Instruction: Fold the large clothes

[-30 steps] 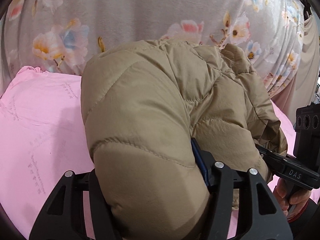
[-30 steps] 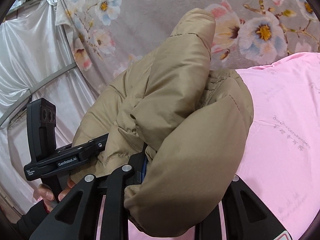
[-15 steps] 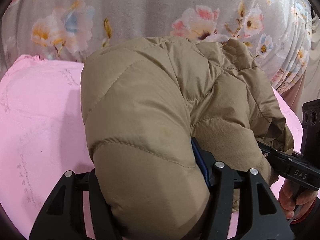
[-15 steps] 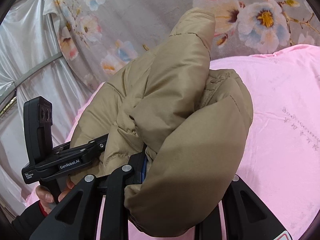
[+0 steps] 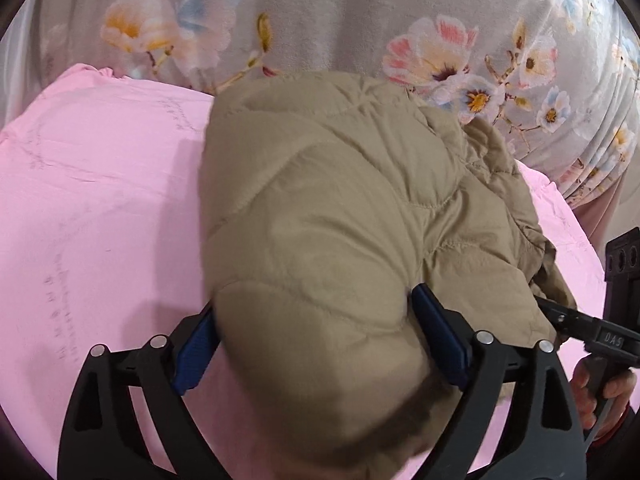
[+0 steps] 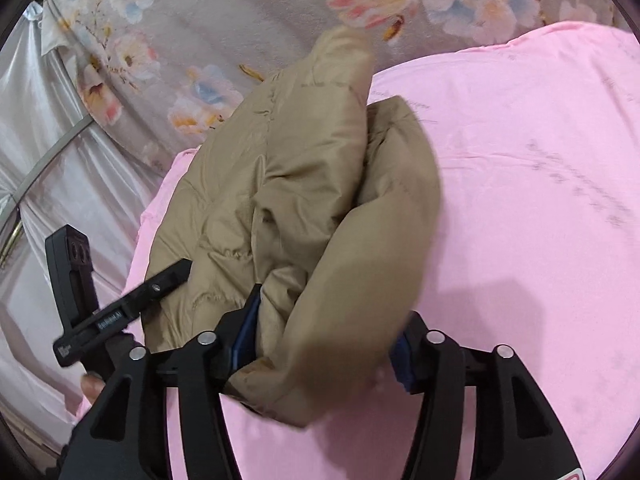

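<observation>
A tan quilted puffer jacket (image 5: 344, 216) lies bunched on a pink sheet (image 5: 100, 208). In the left wrist view my left gripper (image 5: 316, 340) has its jaws spread wide with the jacket's near edge lying loose between the blue pads (image 5: 438, 340). In the right wrist view the jacket (image 6: 304, 200) sits between the spread jaws of my right gripper (image 6: 324, 340) and sags onto the sheet (image 6: 520, 200). Each gripper shows in the other's view: the right one (image 5: 576, 328) at the jacket's right edge, the left one (image 6: 132, 304) at its left edge.
A grey floral fabric (image 5: 340, 12) hangs behind the bed along its far side. A shiny silver curtain (image 6: 48, 168) hangs to the left in the right wrist view. The pink sheet extends left in the left wrist view and right in the right wrist view.
Both grippers opened: their jaws spread apart and let go of the jacket. The jacket came down from a raised hold onto the pink sheet.
</observation>
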Tool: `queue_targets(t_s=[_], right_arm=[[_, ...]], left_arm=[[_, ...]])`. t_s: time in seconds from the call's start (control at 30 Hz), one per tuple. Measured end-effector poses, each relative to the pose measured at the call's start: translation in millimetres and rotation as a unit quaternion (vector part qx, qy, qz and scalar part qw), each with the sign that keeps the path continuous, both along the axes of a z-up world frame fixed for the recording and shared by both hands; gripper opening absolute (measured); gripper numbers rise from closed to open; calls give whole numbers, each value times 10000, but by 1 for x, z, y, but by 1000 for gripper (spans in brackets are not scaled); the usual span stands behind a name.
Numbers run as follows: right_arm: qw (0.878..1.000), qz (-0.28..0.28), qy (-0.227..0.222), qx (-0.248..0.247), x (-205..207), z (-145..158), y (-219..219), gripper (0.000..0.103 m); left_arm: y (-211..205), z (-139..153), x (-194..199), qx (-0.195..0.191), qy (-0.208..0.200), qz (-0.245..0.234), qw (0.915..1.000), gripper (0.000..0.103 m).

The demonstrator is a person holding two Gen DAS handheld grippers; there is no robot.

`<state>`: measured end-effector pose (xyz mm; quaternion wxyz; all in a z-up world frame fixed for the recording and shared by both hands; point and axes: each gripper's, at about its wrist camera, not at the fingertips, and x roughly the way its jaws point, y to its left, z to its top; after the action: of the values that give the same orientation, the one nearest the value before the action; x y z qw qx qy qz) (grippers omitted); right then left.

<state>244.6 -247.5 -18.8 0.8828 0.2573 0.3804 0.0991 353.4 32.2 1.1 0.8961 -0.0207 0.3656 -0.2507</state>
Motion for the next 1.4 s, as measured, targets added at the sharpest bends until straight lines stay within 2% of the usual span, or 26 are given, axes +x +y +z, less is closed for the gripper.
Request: queue_targets(t_s=[0.13, 0.2, 0.23, 0.27, 0.3, 0.33, 0.4, 0.47, 0.53, 0.63, 0.8, 0.9, 1.13, 1.4], right_arm=[[9983, -256, -263, -442, -23, 32, -12, 62], [9956, -350, -545, -675, -19, 54, -8, 58], [9939, -302, -646, -842, -12, 63, 0, 40], [9917, -253, -696, -1053, -5, 69, 8, 16], [9883, -223, -727, -1324, 6, 74, 19, 8], [9848, -201, -759, -1546, 18, 76, 31, 2], [9805, -170, -795, -1789, 42, 73, 49, 0], [9764, -213, -713, -2029, 63, 62, 61, 0], [9745, -258, -599, -2146, 82, 46, 67, 0], [9754, -319, -495, -2123, 99, 27, 66, 0], [9802, -398, -447, -1889, 117, 7, 58, 0], [9785, -441, -512, -1947, 122, -4, 60, 0], [9888, -500, -328, -1371, 135, -14, 45, 0], [9898, -578, -195, -1290, 143, -18, 42, 0]], left_arm=[[16, 32, -26, 142, -517, 299, 9981, 95], [15, 52, -31, 264, -800, 619, 9945, 95], [10, 61, -29, 326, -853, 812, 9925, 95], [4, 66, -26, 348, -848, 910, 9916, 94], [-5, 71, -20, 389, -835, 1029, 9904, 92], [-13, 74, -16, 475, -848, 1113, 9890, 86], [-33, 73, -2, 777, -810, 1251, 9858, 79], [-46, 63, 13, 921, -666, 1315, 9848, 69], [-54, 44, 31, 1019, -464, 1413, 9836, 66], [-55, 25, 42, 1091, -554, 1554, 9802, 69], [-60, 11, 54, 1148, -741, 1636, 9770, 72], [-65, 5, 60, 1226, -906, 1631, 9747, 73], [-70, -2, 77, 1250, -1050, 1554, 9743, 74], [-74, -5, 90, 1253, -1088, 1490, 9748, 76]])
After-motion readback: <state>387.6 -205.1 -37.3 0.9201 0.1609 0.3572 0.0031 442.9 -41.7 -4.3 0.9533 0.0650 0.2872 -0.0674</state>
